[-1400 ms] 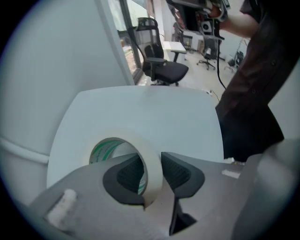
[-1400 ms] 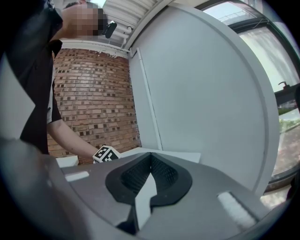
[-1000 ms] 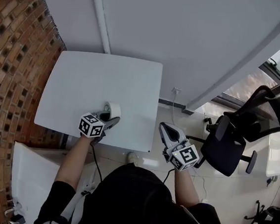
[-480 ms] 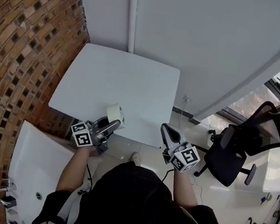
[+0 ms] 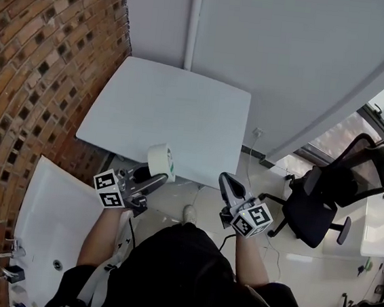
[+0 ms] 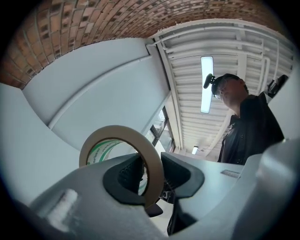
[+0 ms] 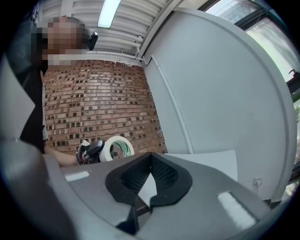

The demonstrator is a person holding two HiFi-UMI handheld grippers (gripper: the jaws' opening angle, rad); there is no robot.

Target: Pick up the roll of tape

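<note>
The roll of tape [image 5: 162, 161] is cream with green print inside its core. It hangs in the air over the near edge of the white table [image 5: 176, 107], clear of the tabletop. My left gripper [image 5: 154, 177] is shut on it, one jaw inside the ring and one outside. In the left gripper view the roll of tape [image 6: 117, 132] stands upright between the pads of my left gripper [image 6: 151, 176]. My right gripper [image 5: 224, 181] is shut and empty, just off the table's near right corner. The right gripper view shows my right gripper [image 7: 151, 161] with its jaws together, the roll of tape [image 7: 117, 146] to its left.
A brick wall [image 5: 37, 65] runs along the left. A white surface [image 5: 48, 223] with metal fittings lies at lower left. A black office chair [image 5: 331, 191] stands at the right. A grey wall with a pipe [image 5: 194, 20] is behind the table.
My left gripper has lifted the roll of tape off the tabletop and drawn it back over the near edge. My right gripper has shifted slightly and stays shut.
</note>
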